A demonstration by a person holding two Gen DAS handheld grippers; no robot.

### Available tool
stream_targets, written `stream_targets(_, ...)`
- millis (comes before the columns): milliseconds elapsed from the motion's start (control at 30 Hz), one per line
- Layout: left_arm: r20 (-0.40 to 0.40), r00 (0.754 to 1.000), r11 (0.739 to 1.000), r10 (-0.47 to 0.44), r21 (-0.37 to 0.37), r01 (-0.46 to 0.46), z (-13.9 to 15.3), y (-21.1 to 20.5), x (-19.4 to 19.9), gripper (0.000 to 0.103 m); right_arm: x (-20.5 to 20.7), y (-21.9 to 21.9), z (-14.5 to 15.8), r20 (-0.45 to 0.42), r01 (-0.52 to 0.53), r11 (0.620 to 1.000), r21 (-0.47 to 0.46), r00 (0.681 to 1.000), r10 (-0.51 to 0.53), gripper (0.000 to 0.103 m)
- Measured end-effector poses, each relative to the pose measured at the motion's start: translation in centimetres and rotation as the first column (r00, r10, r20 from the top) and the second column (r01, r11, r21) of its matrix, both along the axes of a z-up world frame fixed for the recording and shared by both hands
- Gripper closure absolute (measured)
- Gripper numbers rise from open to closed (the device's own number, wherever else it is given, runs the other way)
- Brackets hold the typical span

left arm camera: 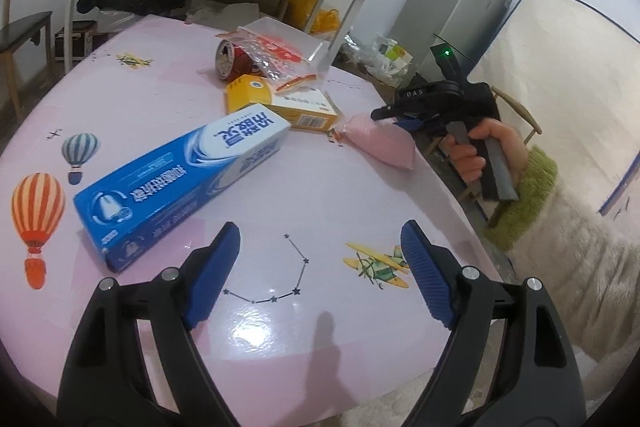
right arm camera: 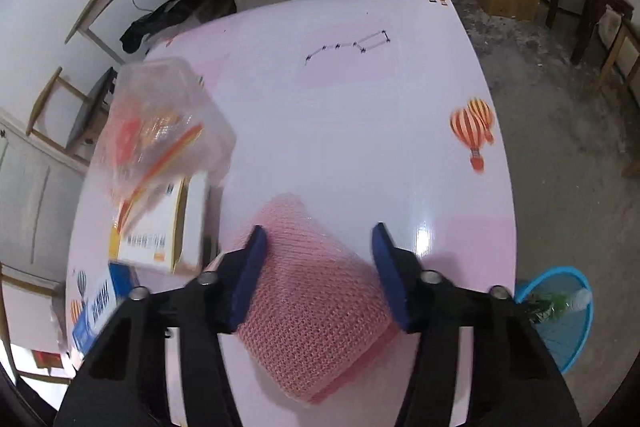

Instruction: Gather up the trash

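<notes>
- Right gripper [right arm camera: 316, 267] straddles the pink mesh pad [right arm camera: 316, 291], lower centre; whether its jaws press yet I cannot tell
- Left gripper [left arm camera: 320, 267] apart, empty
- Toothpaste box [left arm camera: 180, 179], can [left arm camera: 232, 61], yellow cartons [left arm camera: 280, 103] remain; blue bin [right arm camera: 568, 315] lower right

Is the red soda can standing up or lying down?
Lying down. The red can rests on its side on the pink table, its round silver top facing sideways toward the camera, partly under a clear plastic bag.
</notes>
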State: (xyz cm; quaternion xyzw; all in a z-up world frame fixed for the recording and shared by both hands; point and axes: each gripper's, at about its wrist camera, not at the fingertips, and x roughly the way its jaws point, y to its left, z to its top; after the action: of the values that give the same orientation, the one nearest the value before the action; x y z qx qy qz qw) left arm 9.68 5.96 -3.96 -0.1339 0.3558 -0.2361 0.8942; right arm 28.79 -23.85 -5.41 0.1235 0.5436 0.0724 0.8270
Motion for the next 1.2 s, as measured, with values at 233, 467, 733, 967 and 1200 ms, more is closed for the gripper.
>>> stream_targets(233,-0.028,0.998,0.998,-0.054,-0.031,0.053,-0.7,-0.7,0.0,0.032,-5.7,0.5,-0.4,-0.033,0.072,0.995,0.072,0.997,-0.07,0.058)
stream_targets(467,-0.064,0.997,0.999,-0.049,-0.023,0.048,-1.2,-1.0,-0.6,0.032,-9.0,1.4,-1.6,-0.102,0.167,0.972,0.168,0.983,-0.151,0.053)
stream_targets(733,-0.1,0.995,1.0,-0.002,-0.02,0.0,-1.1,-0.1,-1.1,0.036,-12.0,2.9,-1.6,-0.121,0.152,0.95,0.272,0.985,-0.124,0.052)
stream_targets(967,-0.14,0.989,0.998,0.035,-0.038,-0.041,-1.2,1.3,-1.9,0.035,-13.1,5.0,-1.6,-0.102,0.082,0.941,0.328,0.993,-0.051,0.051)
stream_targets(1200,-0.17,0.983,0.997,0.066,-0.035,-0.073,-0.9,1.9,-1.5,0.027,-13.9,7.6,-0.1,-0.021,-0.055,0.939,0.339,0.998,0.066,0.047)
